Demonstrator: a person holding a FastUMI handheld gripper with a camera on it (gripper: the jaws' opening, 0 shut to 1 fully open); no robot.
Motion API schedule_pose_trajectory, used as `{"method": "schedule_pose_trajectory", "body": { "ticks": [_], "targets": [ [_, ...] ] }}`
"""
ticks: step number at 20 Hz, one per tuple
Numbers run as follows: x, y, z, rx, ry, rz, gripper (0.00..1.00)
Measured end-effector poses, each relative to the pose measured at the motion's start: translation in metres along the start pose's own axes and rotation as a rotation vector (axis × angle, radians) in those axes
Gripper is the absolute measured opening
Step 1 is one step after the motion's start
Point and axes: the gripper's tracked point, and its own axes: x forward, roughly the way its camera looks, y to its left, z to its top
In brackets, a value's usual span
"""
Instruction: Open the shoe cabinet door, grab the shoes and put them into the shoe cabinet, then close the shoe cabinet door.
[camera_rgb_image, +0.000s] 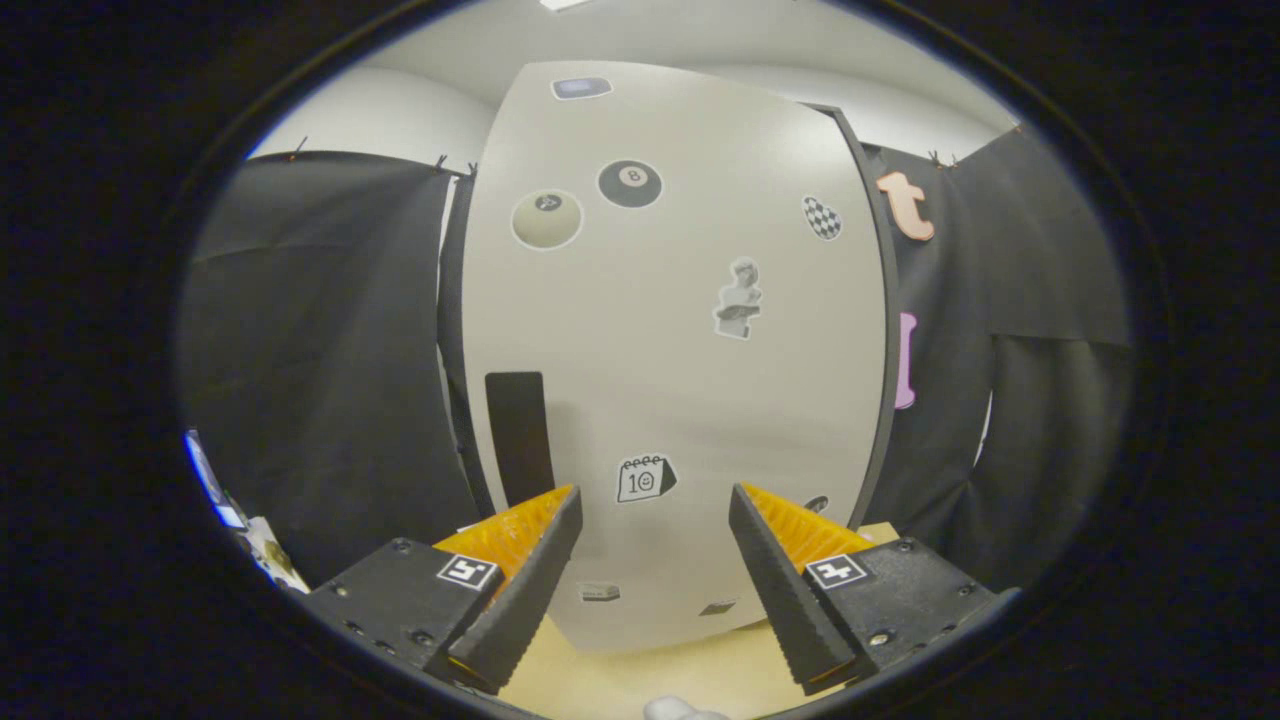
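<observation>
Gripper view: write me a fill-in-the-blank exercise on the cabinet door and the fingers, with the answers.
1. The pale sticker-covered shoe cabinet door is ____.
2. The gripper has its fingers spread ____, holding nothing.
3. The tall black rectangular handle sits beyond the ____ finger.
4. The calendar sticker reads, above the gap between the fingers, the number ____.

Answers: closed; open; left; 10

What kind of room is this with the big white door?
Probably a small recording booth, not a real home. Black cloth hangs as walls on both sides, and a white shoe cabinet door dotted with stickers stands on a pale wooden surface. The open gripper points at the shut door.
</observation>
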Motion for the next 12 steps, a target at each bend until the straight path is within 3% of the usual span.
{"method": "schedule_pose_trajectory", "body": {
  "ticks": [12],
  "targets": [
    [-0.116,-0.022,0.001,-0.009,-0.024,-0.097,0.97]
  ]
}}
